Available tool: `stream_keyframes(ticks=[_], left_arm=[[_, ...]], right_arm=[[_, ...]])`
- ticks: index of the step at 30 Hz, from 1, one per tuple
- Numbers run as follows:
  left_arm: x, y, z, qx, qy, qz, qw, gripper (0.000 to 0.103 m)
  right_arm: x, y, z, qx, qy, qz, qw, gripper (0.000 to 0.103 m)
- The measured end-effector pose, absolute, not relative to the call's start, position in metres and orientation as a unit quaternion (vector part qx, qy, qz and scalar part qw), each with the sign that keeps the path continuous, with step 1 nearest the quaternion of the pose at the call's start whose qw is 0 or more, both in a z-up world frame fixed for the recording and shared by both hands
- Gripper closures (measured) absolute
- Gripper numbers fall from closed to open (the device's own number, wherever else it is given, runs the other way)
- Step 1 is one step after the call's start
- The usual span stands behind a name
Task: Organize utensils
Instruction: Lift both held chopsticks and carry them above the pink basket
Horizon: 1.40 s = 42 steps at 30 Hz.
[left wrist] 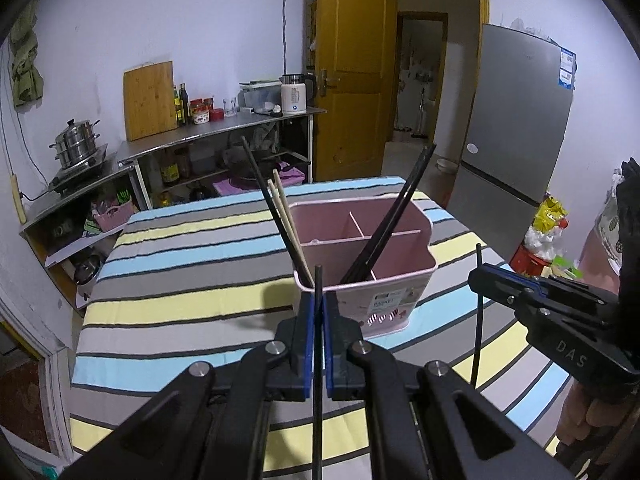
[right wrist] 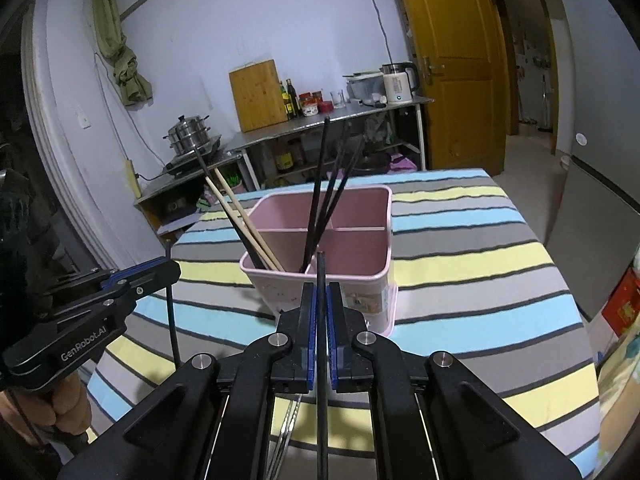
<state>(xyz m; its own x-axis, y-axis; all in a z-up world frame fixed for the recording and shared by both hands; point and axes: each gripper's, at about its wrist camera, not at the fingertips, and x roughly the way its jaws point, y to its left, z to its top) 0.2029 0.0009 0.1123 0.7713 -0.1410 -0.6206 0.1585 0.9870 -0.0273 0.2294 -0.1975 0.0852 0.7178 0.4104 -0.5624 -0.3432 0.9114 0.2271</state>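
Observation:
A pink divided utensil basket (left wrist: 400, 304) stands on the striped table; it also shows in the right wrist view (right wrist: 360, 300). Black chopsticks (left wrist: 384, 232) lean in its right front part, wooden chopsticks (left wrist: 290, 226) and a black one in its left. My left gripper (left wrist: 319, 300) is shut on an upright black chopstick (left wrist: 318, 380), just in front of the basket. My right gripper (right wrist: 321, 292) is shut on another upright black chopstick (right wrist: 321, 380); it also shows at the right of the left wrist view (left wrist: 478, 276).
The striped tablecloth (left wrist: 180, 280) covers the table. A steel counter (left wrist: 224, 130) with bottles, a kettle and a cutting board stands behind. A grey fridge (left wrist: 516, 120) is at the right, a yellow door (left wrist: 348, 60) beyond. Something metallic (right wrist: 288, 432) lies under the right gripper.

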Motion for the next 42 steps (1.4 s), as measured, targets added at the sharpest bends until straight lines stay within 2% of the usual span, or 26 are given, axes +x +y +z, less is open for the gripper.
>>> stream_keyframes(ticks=[25, 42], left_arm=[[0.167, 0.017, 0.135, -0.011, 0.301, -0.086, 0.95, 0.098], [0.128, 0.0, 0.14, 0.024, 0.295, -0.081, 0.952, 0.098]], right_arm=[[0.193, -0.211, 0.107, 0.05, 0.288, 0.2, 0.935, 0.099], [0.156, -0.221, 0.117, 0.029, 0.287, 0.194, 0.938, 0.099]])
